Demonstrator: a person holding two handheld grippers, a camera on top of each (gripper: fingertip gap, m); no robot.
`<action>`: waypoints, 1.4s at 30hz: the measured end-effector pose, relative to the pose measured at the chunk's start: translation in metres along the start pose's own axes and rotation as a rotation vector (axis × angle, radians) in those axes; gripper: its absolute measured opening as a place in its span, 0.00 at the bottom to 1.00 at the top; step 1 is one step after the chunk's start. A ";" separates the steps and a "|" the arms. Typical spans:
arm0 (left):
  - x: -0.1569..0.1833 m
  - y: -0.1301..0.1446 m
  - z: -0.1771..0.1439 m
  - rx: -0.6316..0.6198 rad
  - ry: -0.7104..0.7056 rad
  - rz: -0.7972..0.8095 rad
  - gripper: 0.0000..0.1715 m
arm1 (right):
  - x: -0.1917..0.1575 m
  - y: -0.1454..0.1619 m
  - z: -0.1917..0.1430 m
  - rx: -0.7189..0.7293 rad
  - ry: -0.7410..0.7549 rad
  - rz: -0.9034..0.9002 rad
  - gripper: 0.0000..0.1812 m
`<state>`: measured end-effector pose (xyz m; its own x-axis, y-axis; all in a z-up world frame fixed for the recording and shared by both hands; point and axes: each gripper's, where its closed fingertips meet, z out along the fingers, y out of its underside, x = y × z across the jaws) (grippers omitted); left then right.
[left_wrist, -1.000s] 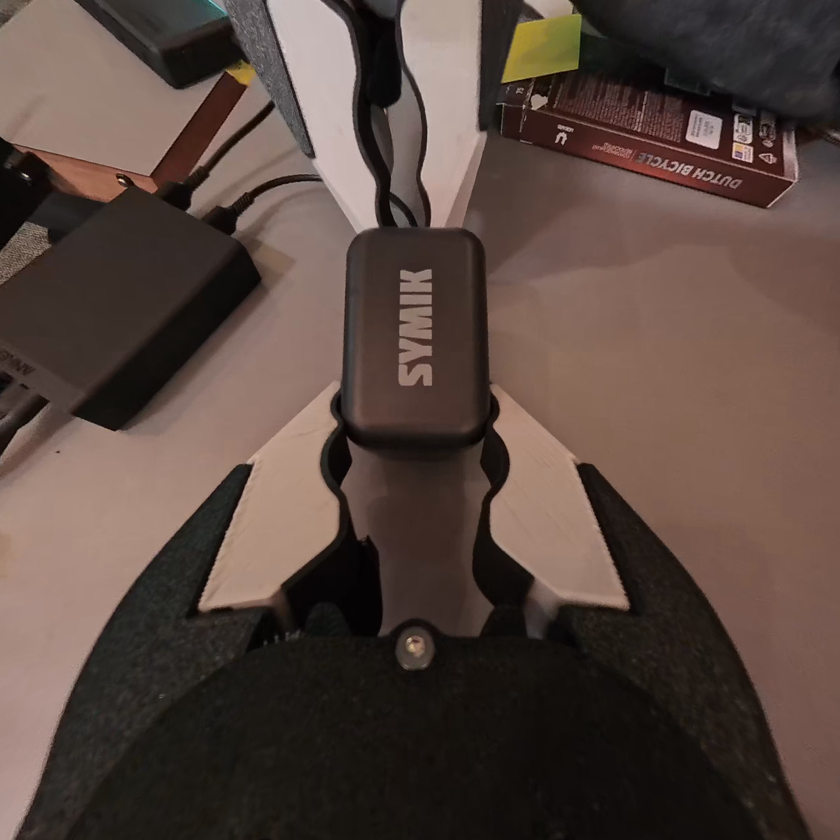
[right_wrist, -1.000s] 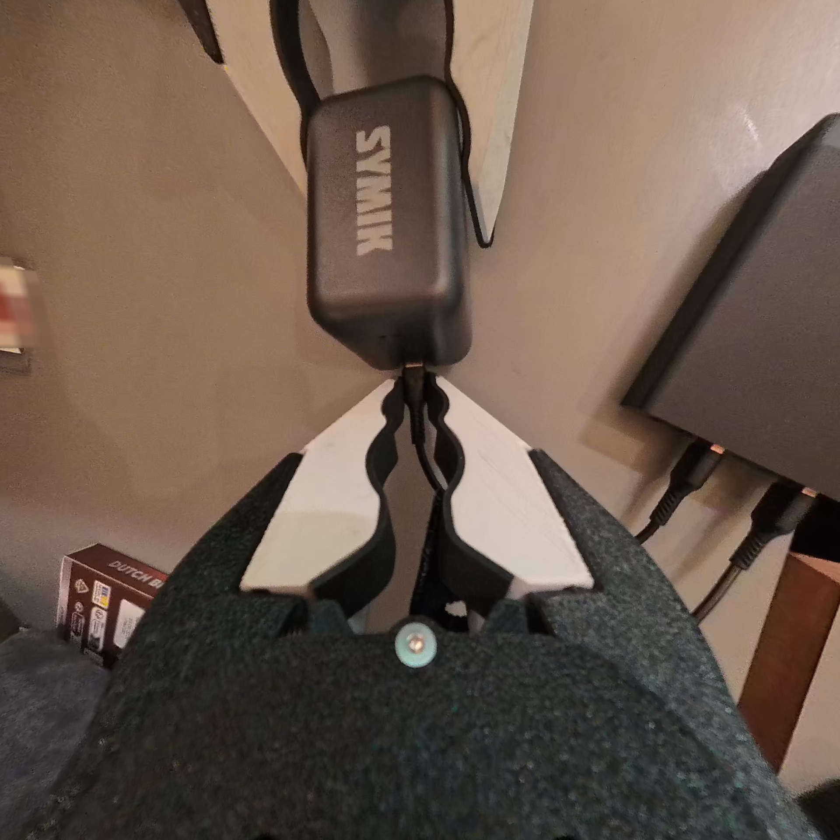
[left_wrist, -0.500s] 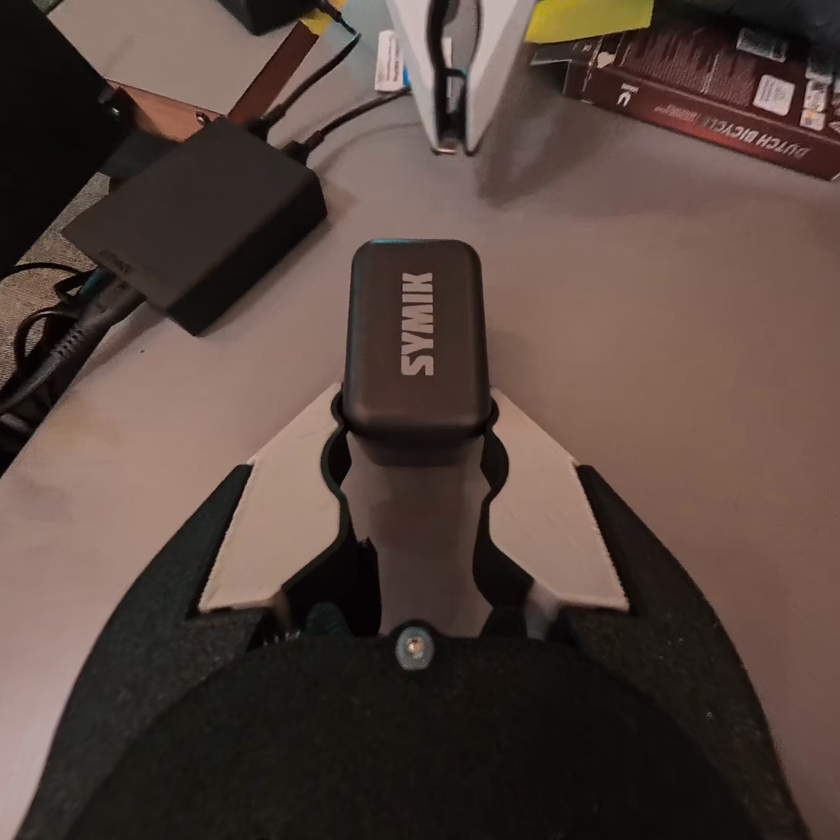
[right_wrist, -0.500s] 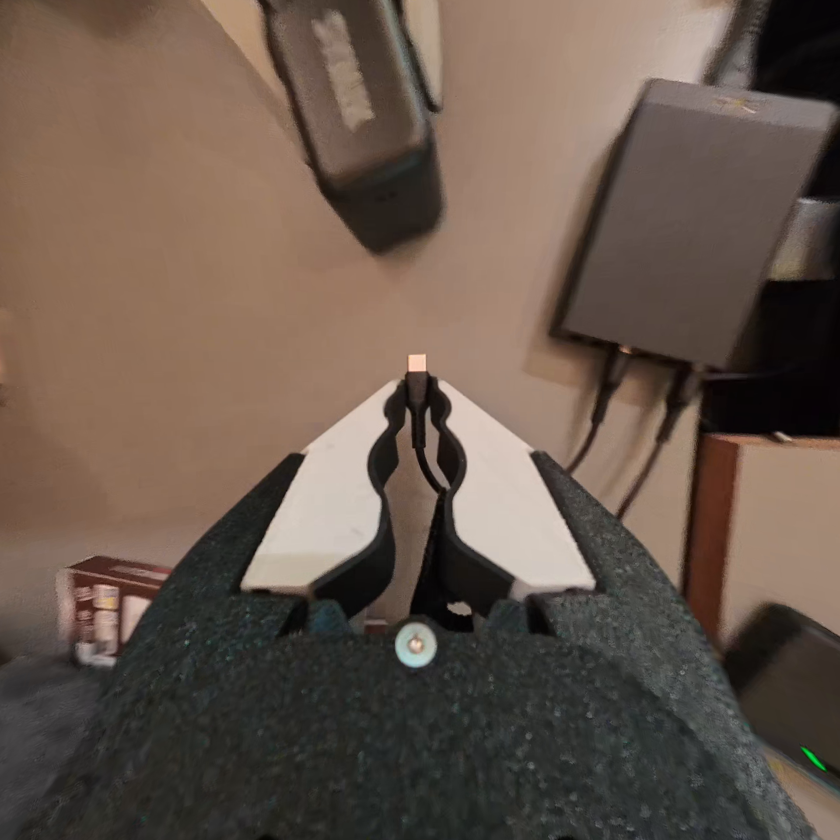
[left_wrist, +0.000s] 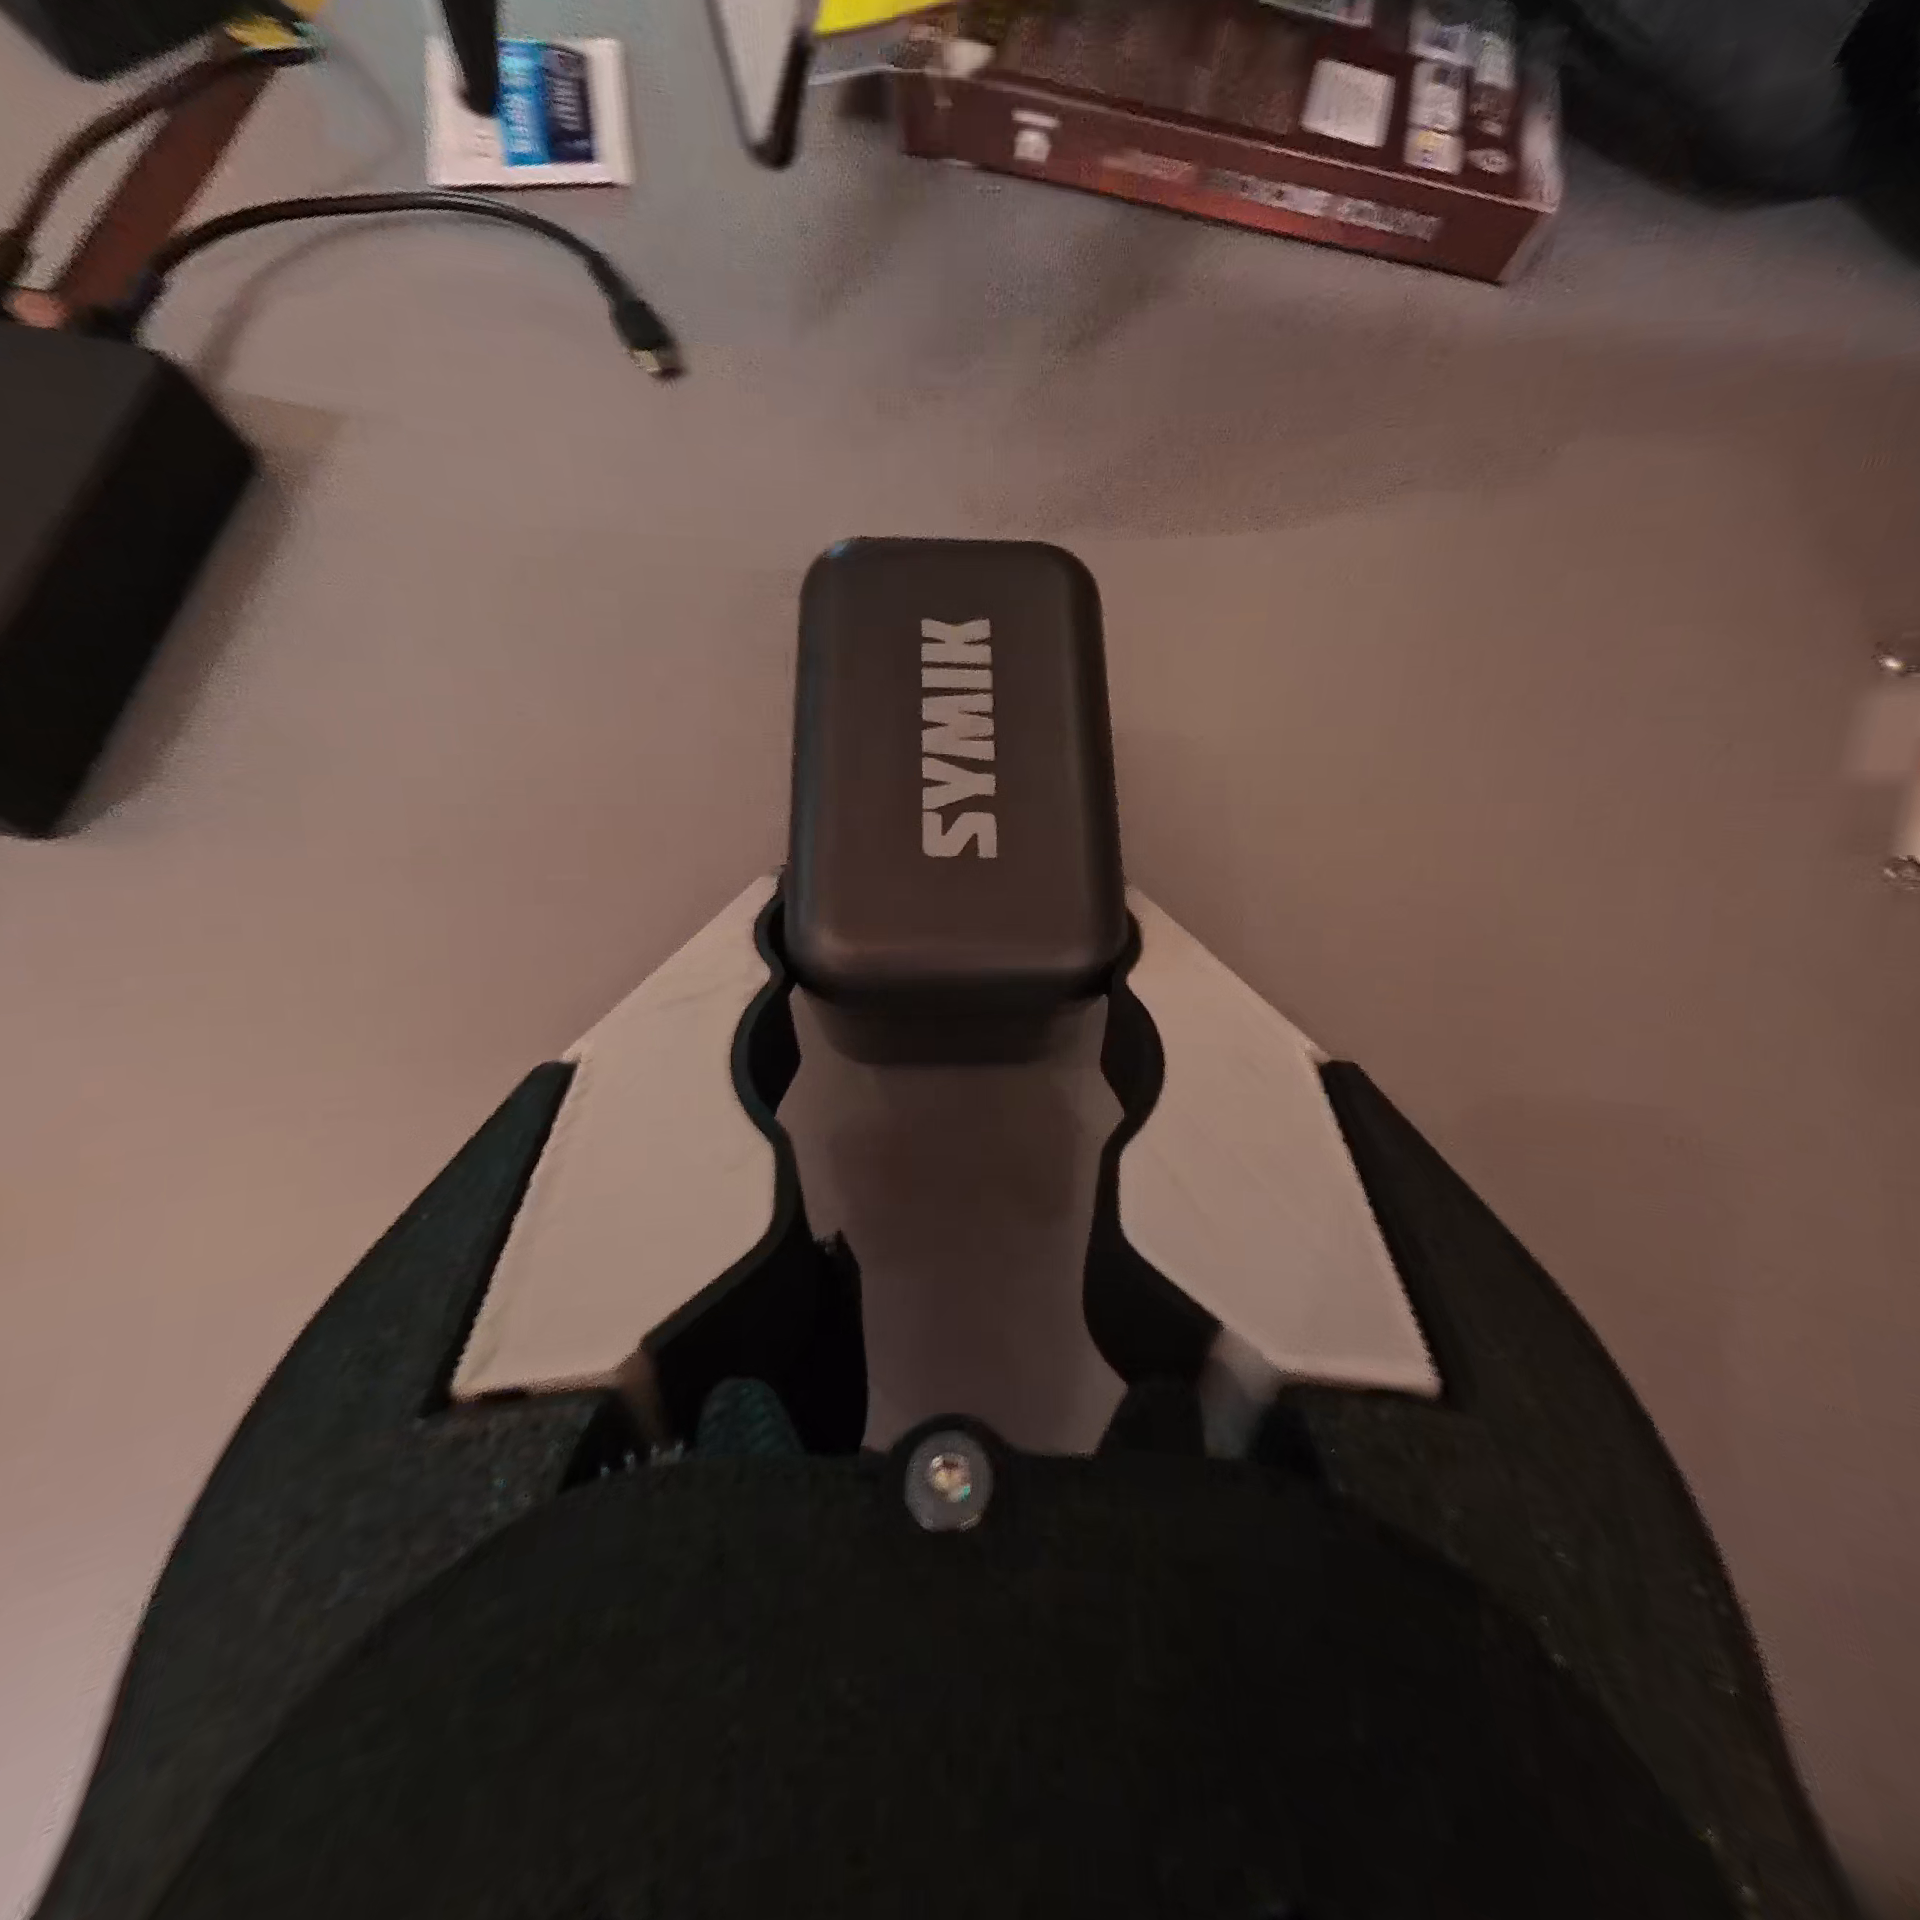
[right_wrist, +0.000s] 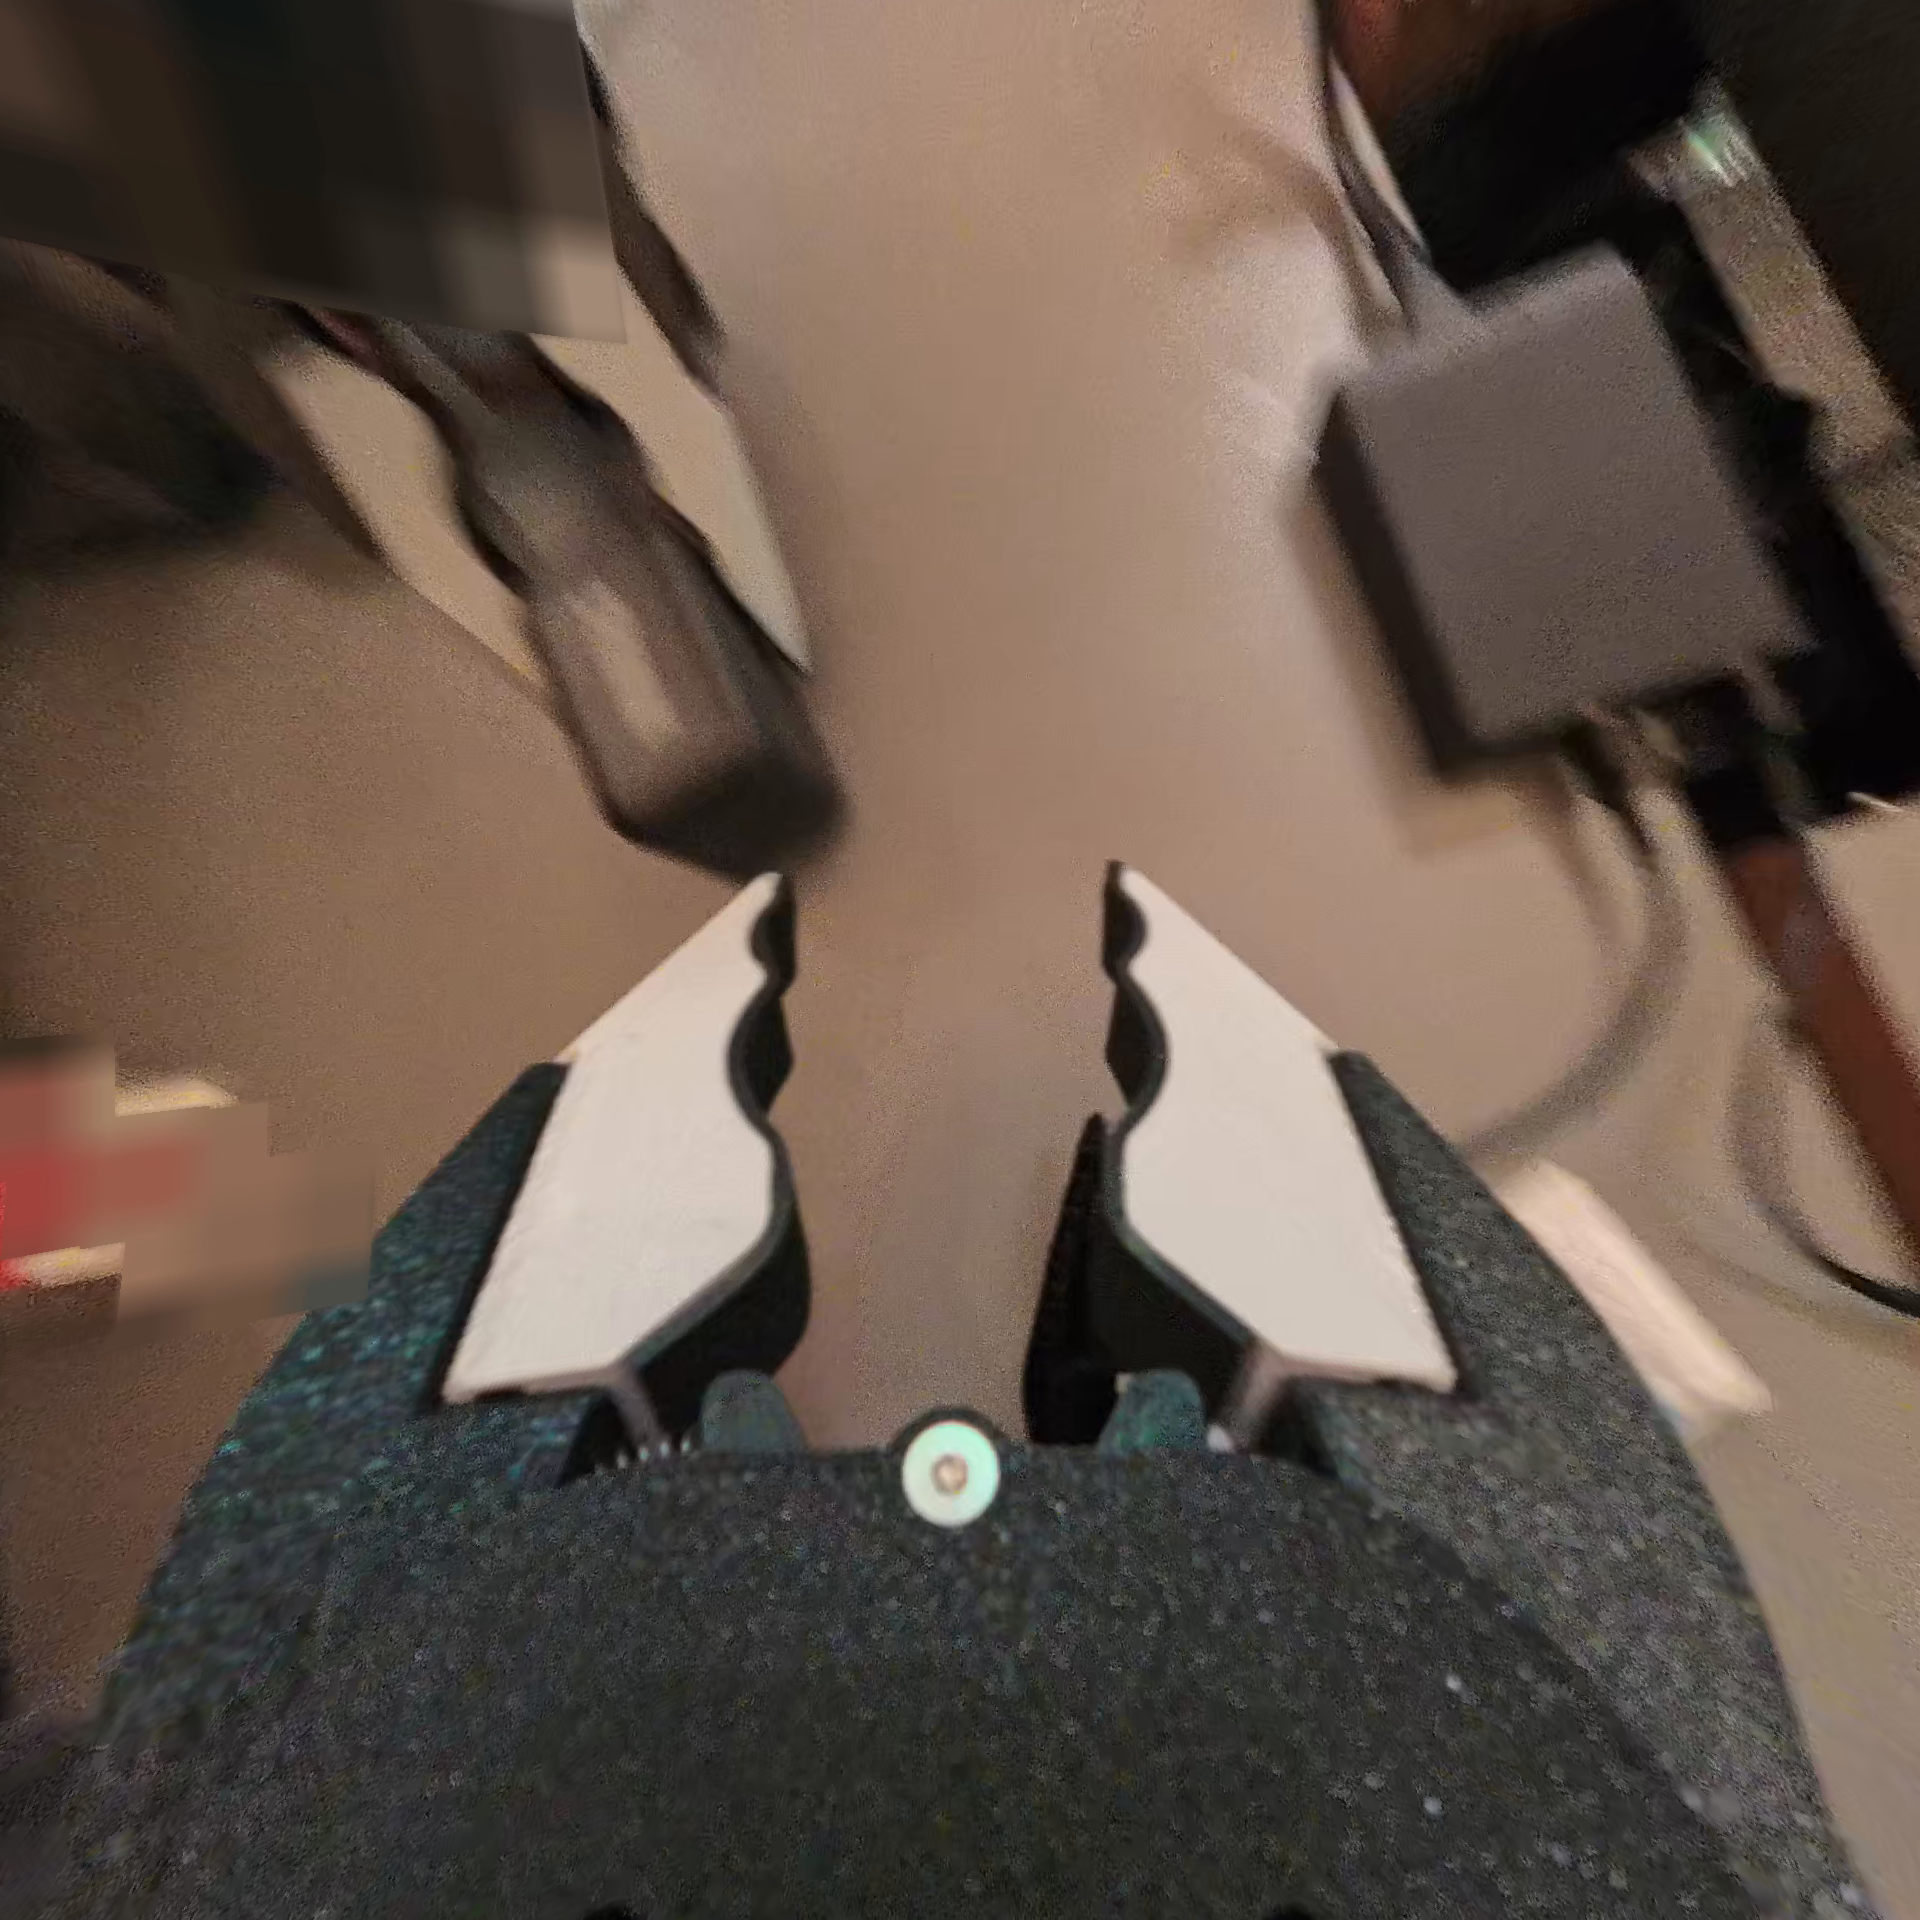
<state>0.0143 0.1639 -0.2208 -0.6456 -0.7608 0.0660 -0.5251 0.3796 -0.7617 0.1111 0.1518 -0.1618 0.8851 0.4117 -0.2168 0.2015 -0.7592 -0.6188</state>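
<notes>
Here, the left gripper (left_wrist: 951, 935) pinches a black power bank's (left_wrist: 951, 769) near end, held above the grey table (left_wrist: 1455, 623).
The right gripper (right_wrist: 948, 894) gapes empty; the loose cable plug (left_wrist: 649, 348) lies far left.

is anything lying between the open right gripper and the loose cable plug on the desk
Nothing visible does. In the left wrist view the cable plug lies on bare desk. The right gripper has open, empty jaws, but its own blurred view doesn't show the plug.
</notes>
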 end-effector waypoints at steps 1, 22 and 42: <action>0.006 0.001 0.000 0.003 0.012 0.006 0.33 | -0.027 -0.013 0.004 0.090 -0.055 0.032 0.36; 0.003 0.008 -0.025 0.102 -0.275 -0.097 0.45 | -0.073 -0.014 0.046 0.544 0.125 -0.034 0.37; 0.030 0.009 -0.006 0.039 -0.108 0.104 0.32 | -0.082 -0.009 0.050 0.335 -0.641 0.772 0.30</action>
<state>-0.0128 0.1477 -0.2216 -0.6308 -0.7715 -0.0833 -0.4349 0.4404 -0.7854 0.0160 0.1503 -0.1767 0.3173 0.1399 -0.9379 -0.5337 -0.7912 -0.2986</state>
